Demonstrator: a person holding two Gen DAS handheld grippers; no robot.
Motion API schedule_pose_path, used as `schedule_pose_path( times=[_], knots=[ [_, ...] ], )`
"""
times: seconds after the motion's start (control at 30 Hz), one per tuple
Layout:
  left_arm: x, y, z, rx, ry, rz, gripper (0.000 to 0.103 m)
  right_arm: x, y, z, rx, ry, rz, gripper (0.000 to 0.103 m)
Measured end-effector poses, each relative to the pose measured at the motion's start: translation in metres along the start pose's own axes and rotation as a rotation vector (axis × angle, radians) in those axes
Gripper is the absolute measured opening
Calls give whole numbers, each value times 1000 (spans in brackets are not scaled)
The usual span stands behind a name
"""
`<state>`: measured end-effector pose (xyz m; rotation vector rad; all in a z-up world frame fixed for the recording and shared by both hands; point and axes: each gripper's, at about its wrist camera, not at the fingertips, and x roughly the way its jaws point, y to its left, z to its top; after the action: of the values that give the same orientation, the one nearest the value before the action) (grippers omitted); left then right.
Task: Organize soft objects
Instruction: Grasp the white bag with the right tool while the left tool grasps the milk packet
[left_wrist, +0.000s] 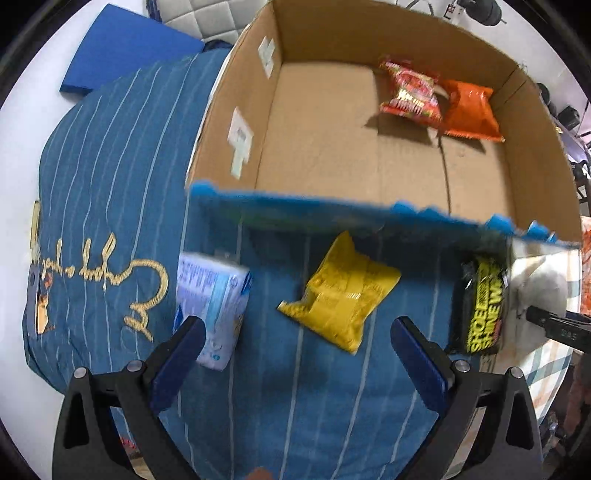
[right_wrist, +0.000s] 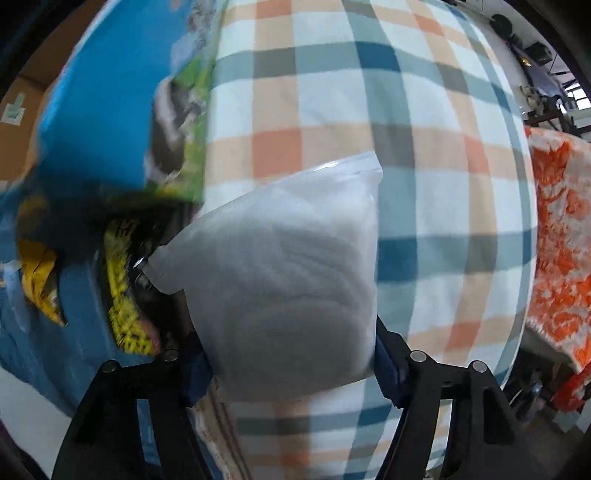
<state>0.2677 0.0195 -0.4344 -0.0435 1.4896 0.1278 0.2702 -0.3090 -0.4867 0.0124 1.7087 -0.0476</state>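
My left gripper (left_wrist: 297, 334) is open and empty above the blue striped cloth (left_wrist: 110, 177), just short of a yellow packet (left_wrist: 341, 293). A white-blue tissue pack (left_wrist: 212, 310) lies by its left finger. A black-yellow shoe-wipes pack (left_wrist: 482, 304) lies to the right. The cardboard box (left_wrist: 236, 110) ahead holds a red snack bag (left_wrist: 410, 92) and an orange bag (left_wrist: 471, 110). My right gripper (right_wrist: 291, 354) is shut on a clear bag of white stuffing (right_wrist: 280, 280), held above a checked blanket (right_wrist: 424, 129). That bag also shows in the left wrist view (left_wrist: 539, 291).
A blue foam sheet (left_wrist: 129, 48) lies at the far left on the white surface. The box's near wall has a blue printed outside (right_wrist: 99, 99). An orange-white patterned cloth (right_wrist: 561, 240) lies right of the checked blanket. The right gripper's tip (left_wrist: 554, 325) enters the left view's right side.
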Motion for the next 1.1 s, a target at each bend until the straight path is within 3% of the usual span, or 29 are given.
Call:
schedule_pose_path(
  times=[0.2,0.37,0.53,0.73,0.9,1.1],
  knots=[
    [14,26,-15,-24,48,11,103,-14,0,-35,39,-40,32,72],
    [28,73,-9,-83,60,45,103,-32,-2,-56,97,-69,62,72],
    [51,98,8,-82,110,25,103,-52,11,-54,130,-78,111,73],
    [104,99,16,-16,251,-19,103,-59,38,-41,83,-83,113,73],
    [115,109,18,-68,244,-112,103,-62,66,-31,31,-103,92,73],
    [106,136,14,-108,208,-133,103,-64,78,-33,3,-101,96,73]
  ],
)
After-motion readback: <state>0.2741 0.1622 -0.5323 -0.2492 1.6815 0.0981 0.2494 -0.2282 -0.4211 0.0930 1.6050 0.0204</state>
